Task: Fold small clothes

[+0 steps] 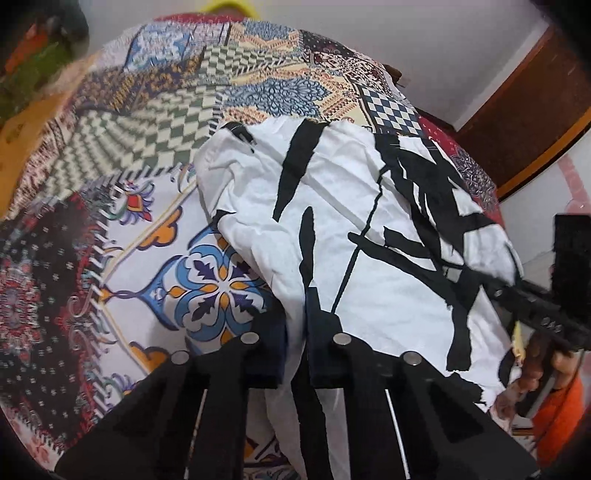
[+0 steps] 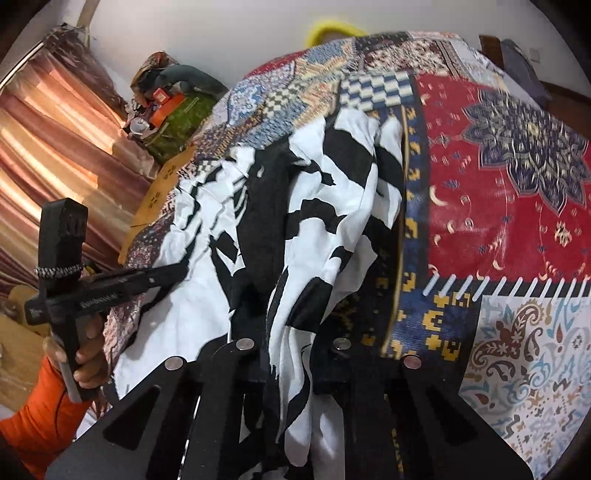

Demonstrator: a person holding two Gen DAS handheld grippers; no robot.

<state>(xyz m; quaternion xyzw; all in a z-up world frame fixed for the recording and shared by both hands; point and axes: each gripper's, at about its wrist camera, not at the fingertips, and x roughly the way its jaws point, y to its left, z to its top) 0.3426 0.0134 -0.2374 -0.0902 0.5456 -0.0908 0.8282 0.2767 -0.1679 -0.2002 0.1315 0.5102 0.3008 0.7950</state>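
Note:
A white garment [image 1: 351, 206] with black brush-stroke marks lies crumpled on a patchwork bedspread [image 1: 129, 147]. My left gripper [image 1: 295, 317] is shut on the garment's near edge, with cloth bunched between its fingers. In the right wrist view the same garment [image 2: 332, 192] rises in a fold, and my right gripper [image 2: 291, 343] is shut on it with cloth hanging between the fingers. The left gripper [image 2: 177, 273] also shows there, its tips at the garment's left edge. The right gripper [image 1: 509, 291] shows at the garment's right edge in the left wrist view.
The bedspread [image 2: 498, 184] stretches far to the right. A person's hand in an orange sleeve [image 2: 37, 417] holds the left gripper. Beyond the bed stand a striped curtain [image 2: 55, 147], a pile of clutter [image 2: 173, 110], a yellow object [image 2: 332, 31] and brown woodwork [image 1: 524, 122].

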